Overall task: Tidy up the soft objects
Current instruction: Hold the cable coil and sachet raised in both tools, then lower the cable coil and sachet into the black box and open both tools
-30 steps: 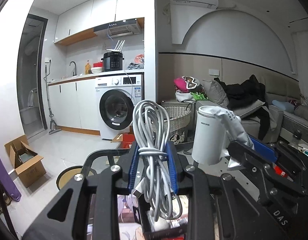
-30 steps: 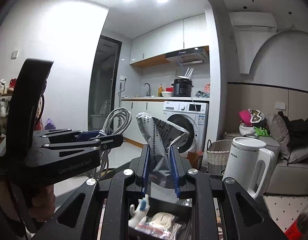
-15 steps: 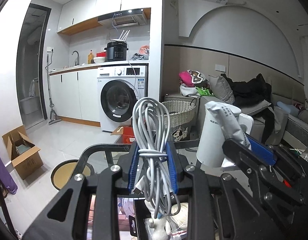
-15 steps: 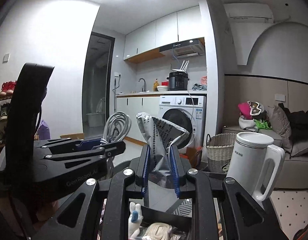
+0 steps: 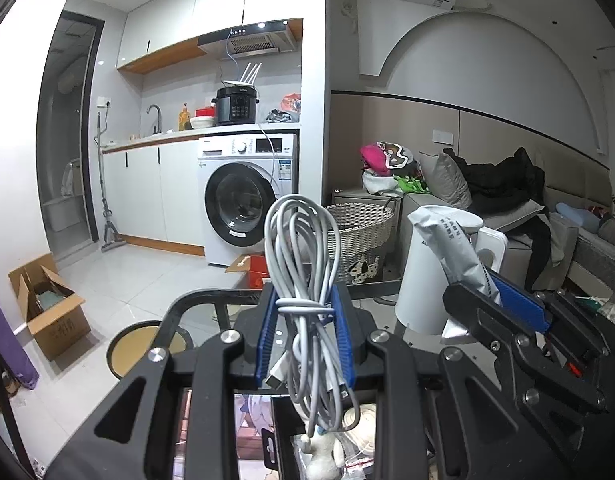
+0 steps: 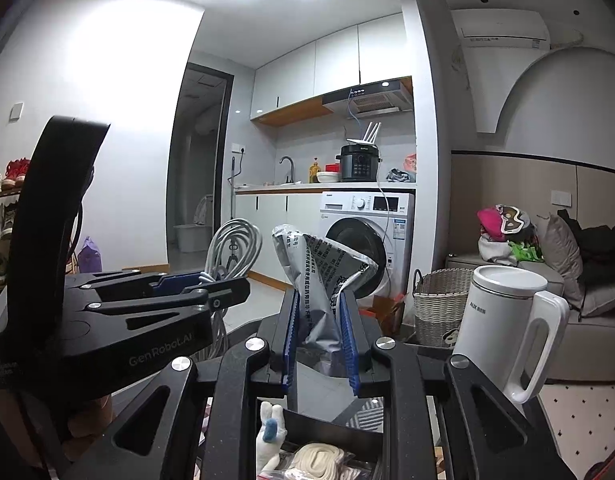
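My left gripper is shut on a coiled grey cable, held upright above a black box. My right gripper is shut on a crumpled silver foil pouch with printed text, held above the same black box. The box holds a small white plush toy, a pale rope coil in a bag and other small items. Each gripper shows in the other's view: the right gripper with the pouch, the left gripper with the cable.
A white electric kettle stands on the glass table to the right. Beyond are a wicker basket, a washing machine, a sofa with clothes and a cardboard box on the floor.
Both grippers have risen slightly with their loads still held. The kettle and room sit lower in the views. The box contents show more beneath the grippers.
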`<state>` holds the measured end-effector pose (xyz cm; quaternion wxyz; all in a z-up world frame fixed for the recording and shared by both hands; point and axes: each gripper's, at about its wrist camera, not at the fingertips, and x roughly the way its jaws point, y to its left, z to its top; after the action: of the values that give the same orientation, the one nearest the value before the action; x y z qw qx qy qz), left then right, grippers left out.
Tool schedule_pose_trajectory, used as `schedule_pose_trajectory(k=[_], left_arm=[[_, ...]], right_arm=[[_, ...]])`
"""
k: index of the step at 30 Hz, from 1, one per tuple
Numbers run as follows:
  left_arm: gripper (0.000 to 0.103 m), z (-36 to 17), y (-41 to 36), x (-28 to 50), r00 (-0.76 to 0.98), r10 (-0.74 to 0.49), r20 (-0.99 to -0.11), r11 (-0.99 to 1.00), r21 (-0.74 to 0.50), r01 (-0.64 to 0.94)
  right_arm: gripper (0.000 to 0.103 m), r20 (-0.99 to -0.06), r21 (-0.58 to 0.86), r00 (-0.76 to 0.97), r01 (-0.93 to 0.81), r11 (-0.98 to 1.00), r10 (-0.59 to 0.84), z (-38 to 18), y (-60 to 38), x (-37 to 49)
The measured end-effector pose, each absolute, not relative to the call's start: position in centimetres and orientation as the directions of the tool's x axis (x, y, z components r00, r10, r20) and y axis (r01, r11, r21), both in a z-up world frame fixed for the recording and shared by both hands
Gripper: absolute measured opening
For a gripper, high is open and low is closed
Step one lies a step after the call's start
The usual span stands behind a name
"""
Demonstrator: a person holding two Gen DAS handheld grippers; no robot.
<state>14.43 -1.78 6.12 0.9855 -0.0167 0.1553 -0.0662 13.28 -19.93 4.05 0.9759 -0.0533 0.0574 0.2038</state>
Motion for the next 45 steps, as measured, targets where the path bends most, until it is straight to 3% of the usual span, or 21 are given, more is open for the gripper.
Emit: schedule_pose_trajectory(k=[21, 25, 31, 36, 40, 45], left_arm=[[0.025, 5.8, -2.3, 14.0, 0.944, -0.114, -0.31, 0.994, -0.032, 0.109], [0.025, 5.0, -2.5, 15.6, 0.904, -0.132, -0.406, 0.991, -0.037, 0.128], [0.025, 0.6, -3.2, 19.6, 0.748, -0.142, -0.648, 0.989, -0.058, 0.137], [0.025, -2.9, -3.5, 21.9, 0.581, -0.161, -0.798, 0.986, -0.112, 0.12], [0.025, -4.0, -3.9, 22.7, 0.537, -0.155, -0.829, 0.987, -0.112, 0.113], [0.025, -5.2, -4.5, 22.6, 0.511, -0.122, -0.851, 0.991, -0.077, 0.109]], right_arm=[[0.019, -0.168, -0.073, 0.913, -0.387, 0.919, 0.371, 4.3, -19.7, 13.8], [0.019, -0.276, -0.069, 0.901, -0.365, 0.928, 0.334, 3.5, -19.4, 15.5], [0.019, -0.476, -0.032, 0.839, -0.317, 0.948, 0.265, 1.1, -19.7, 19.0], [0.019, -0.628, 0.034, 0.731, -0.316, 0.948, 0.266, -2.2, -20.0, 21.5], [0.02, -0.718, 0.099, 0.631, -0.325, 0.941, 0.293, -4.6, -20.2, 23.0], [0.021, -0.764, 0.113, 0.573, -0.333, 0.936, 0.296, -6.1, -19.9, 23.5]])
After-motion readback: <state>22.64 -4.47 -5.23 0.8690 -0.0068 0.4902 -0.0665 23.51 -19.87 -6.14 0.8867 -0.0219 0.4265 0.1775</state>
